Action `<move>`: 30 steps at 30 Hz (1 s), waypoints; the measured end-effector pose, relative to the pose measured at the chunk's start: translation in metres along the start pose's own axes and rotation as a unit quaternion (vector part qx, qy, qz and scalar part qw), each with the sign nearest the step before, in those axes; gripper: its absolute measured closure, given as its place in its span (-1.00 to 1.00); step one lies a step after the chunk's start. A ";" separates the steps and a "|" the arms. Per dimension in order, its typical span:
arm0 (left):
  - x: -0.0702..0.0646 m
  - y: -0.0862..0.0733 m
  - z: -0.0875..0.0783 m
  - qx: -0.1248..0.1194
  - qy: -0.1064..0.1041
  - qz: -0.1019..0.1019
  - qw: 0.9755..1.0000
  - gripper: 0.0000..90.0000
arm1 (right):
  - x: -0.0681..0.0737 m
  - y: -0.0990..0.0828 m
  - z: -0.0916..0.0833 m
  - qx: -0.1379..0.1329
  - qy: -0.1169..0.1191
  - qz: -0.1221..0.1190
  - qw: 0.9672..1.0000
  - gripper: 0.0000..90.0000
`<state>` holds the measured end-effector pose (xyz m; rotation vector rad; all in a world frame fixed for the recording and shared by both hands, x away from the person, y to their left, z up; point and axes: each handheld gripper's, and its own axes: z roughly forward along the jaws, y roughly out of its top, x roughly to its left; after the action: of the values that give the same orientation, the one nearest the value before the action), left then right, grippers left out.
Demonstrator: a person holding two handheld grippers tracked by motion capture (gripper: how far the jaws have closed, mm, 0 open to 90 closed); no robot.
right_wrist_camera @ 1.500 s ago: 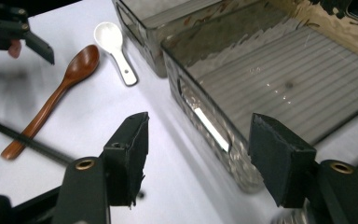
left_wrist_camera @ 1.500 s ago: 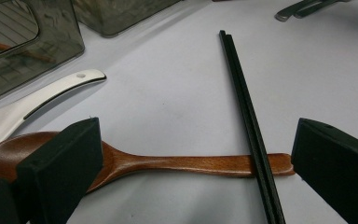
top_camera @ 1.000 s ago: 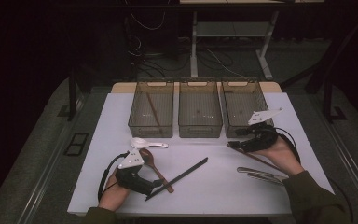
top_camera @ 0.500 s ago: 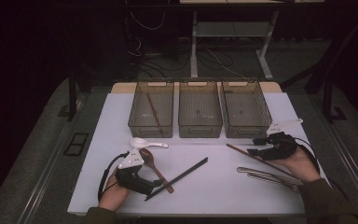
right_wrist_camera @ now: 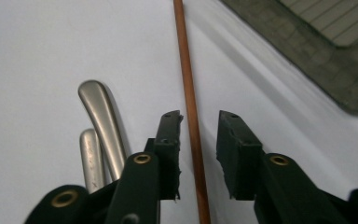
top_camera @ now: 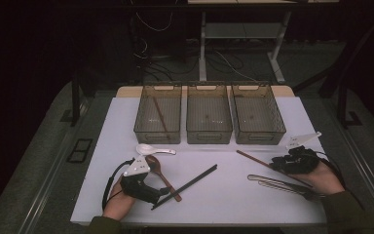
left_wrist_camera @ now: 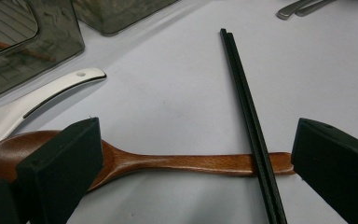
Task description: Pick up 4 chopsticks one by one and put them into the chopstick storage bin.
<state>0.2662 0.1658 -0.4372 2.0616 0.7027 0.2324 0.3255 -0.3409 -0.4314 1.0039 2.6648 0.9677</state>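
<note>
Right gripper (right_wrist_camera: pixel 198 140): my jaws have just been closing and stand either side of the brown chopstick (right_wrist_camera: pixel 189 107); a sliver of gap shows on both sides, so I count them released, not grasping. In the high view the gripper (top_camera: pixel 275 165) sits near the tabletop's right edge.
Brown chopstick: thin, round, reddish wood, lying flat on the tabletop (top_camera: pixel 224 195) toward its right edge, in front of the right bin (top_camera: pixel 258 114).
Left gripper (left_wrist_camera: pixel 191 158): jaws wide apart, released, straddling the wooden spoon (left_wrist_camera: pixel 168 163) near the front-left corner.
Open room: I see bare white surface through the front middle and along the left edge.
Metal pieces: two brushed-steel handles (right_wrist_camera: pixel 100 135), rounded ends, just beside my right jaws, toward the front-right corner.
Black chopsticks (left_wrist_camera: pixel 249 121): a square-edged matte pair, crossing over the wooden spoon's handle.
White spoon (left_wrist_camera: pixel 37 102): glossy ceramic, just behind the wooden spoon's bowl.
Bins: three smoky clear plastic tubs in a row along the far edge; the left bin (top_camera: pixel 157 114) holds one brown stick, and I see nothing large in the middle bin (top_camera: pixel 208 114) or the right one.
</note>
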 end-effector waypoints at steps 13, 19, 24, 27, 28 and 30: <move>0.000 0.000 0.001 0.001 -0.001 0.002 1.000 -0.97 | -0.004 -0.002 0.011 0.013 0.014 -0.018 1.000 0.80; 0.000 0.000 0.001 0.003 -0.001 0.002 1.000 -0.97 | -0.003 -0.002 0.011 0.014 0.013 -0.028 0.999 0.85; 0.000 0.000 0.001 0.003 -0.002 0.002 1.000 -0.97 | -0.003 -0.001 0.011 0.015 0.015 -0.030 0.999 0.88; 0.000 0.000 0.001 0.002 -0.002 0.002 1.000 -0.97 | -0.004 -0.001 0.011 0.015 0.026 -0.026 0.999 0.88; 0.000 0.000 0.001 0.002 -0.002 0.002 1.000 -0.97 | -0.004 -0.001 0.011 0.014 0.028 -0.025 0.999 0.88; 0.000 0.000 0.001 0.002 -0.002 0.002 1.000 -0.97 | -0.005 0.000 0.010 0.010 0.032 -0.020 0.999 0.88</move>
<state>0.2662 0.1650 -0.4378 2.0661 0.6978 0.2295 0.3322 -0.3392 -0.4396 0.9352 2.7398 0.9846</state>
